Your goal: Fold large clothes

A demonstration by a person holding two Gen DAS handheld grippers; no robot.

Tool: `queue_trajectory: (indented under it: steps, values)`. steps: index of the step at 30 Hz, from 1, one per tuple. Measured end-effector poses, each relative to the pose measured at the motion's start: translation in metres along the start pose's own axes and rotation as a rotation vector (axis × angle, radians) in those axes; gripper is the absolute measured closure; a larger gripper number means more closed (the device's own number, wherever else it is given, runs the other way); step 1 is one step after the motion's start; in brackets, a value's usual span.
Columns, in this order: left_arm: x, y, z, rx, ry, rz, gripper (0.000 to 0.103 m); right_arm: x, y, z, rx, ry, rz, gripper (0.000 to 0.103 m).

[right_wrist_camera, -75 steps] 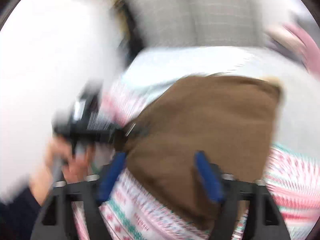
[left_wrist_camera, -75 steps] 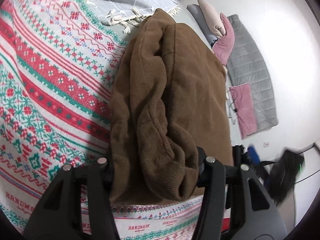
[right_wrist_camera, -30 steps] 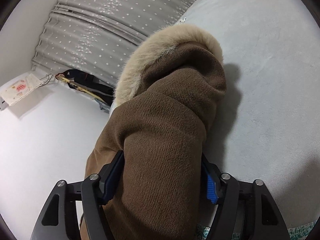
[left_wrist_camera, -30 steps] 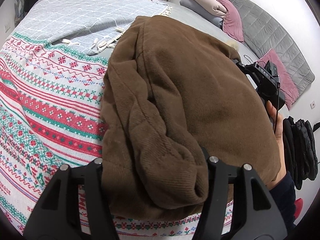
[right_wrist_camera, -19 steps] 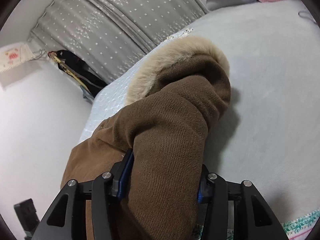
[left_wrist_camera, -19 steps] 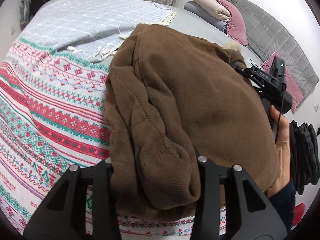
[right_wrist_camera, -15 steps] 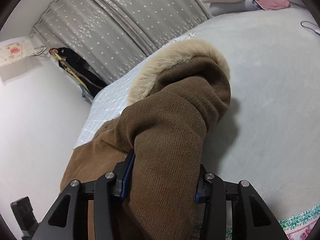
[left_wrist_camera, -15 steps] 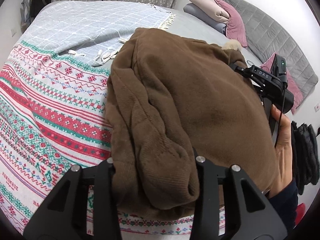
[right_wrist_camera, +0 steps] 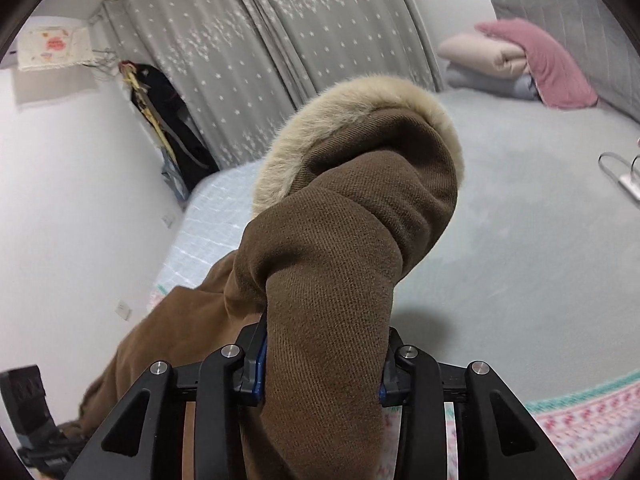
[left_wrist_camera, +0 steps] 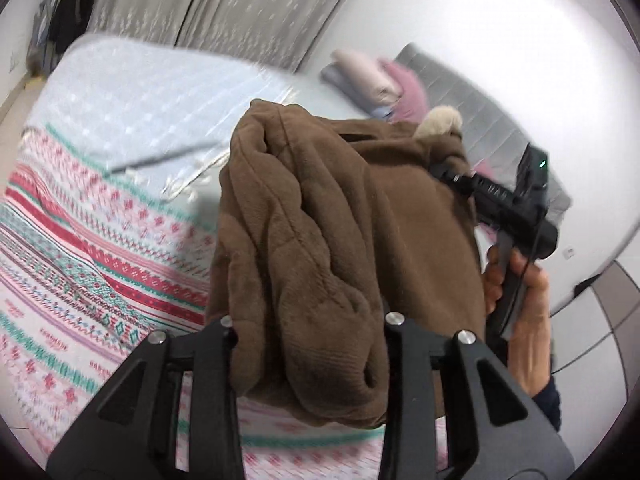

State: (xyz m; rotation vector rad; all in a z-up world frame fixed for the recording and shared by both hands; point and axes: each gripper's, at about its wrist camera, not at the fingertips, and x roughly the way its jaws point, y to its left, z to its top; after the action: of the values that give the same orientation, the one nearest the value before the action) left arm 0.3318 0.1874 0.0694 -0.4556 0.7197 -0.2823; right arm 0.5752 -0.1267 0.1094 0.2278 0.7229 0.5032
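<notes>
Coat (left_wrist_camera: 344, 216) lifted off patterned blanket (left_wrist_camera: 80, 248); both grippers' fingers closing, clamped on coat.

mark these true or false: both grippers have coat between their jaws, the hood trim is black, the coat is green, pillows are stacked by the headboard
1. Both grippers have coat between their jaws. True: the left gripper and right gripper are each closing on a bunch of the coat.
2. The hood trim is black. False: the trim is beige fur.
3. The coat is green. False: it is brown.
4. Pillows are stacked by the headboard. True: the pillows lie against the grey headboard.
</notes>
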Motion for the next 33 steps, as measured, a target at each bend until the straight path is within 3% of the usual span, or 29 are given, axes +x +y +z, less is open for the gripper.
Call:
queue_trajectory:
  steps: [6, 10, 14, 18, 24, 27, 33]
  values:
    - [-0.086, -0.078, -0.066, 0.107, -0.008, -0.03, 0.067, -0.123, 0.021, -0.015, -0.02, -0.054, 0.044, 0.065]
    - [-0.12, -0.105, -0.127, 0.144, 0.007, -0.043, 0.067, -0.176, 0.017, -0.064, -0.013, -0.021, 0.049, 0.065]
    - [-0.133, -0.11, -0.185, 0.152, 0.058, -0.036, 0.067, -0.206, 0.0, -0.135, 0.011, 0.03, 0.055, 0.065]
    - [-0.131, -0.096, -0.238, 0.134, 0.131, -0.03, 0.067, -0.21, -0.03, -0.208, 0.085, 0.083, 0.087, 0.065]
    - [-0.103, -0.078, -0.295, 0.151, 0.19, 0.039, 0.067, -0.174, -0.061, -0.29, 0.121, 0.146, 0.094, 0.065]
    - [-0.103, -0.078, -0.313, 0.203, 0.166, 0.076, 0.066, -0.157, -0.084, -0.304, 0.147, 0.2, 0.072, 0.065]
    - [-0.101, -0.061, -0.329, 0.136, 0.198, 0.063, 0.064, -0.142, -0.102, -0.307, 0.202, 0.245, 0.112, 0.061]
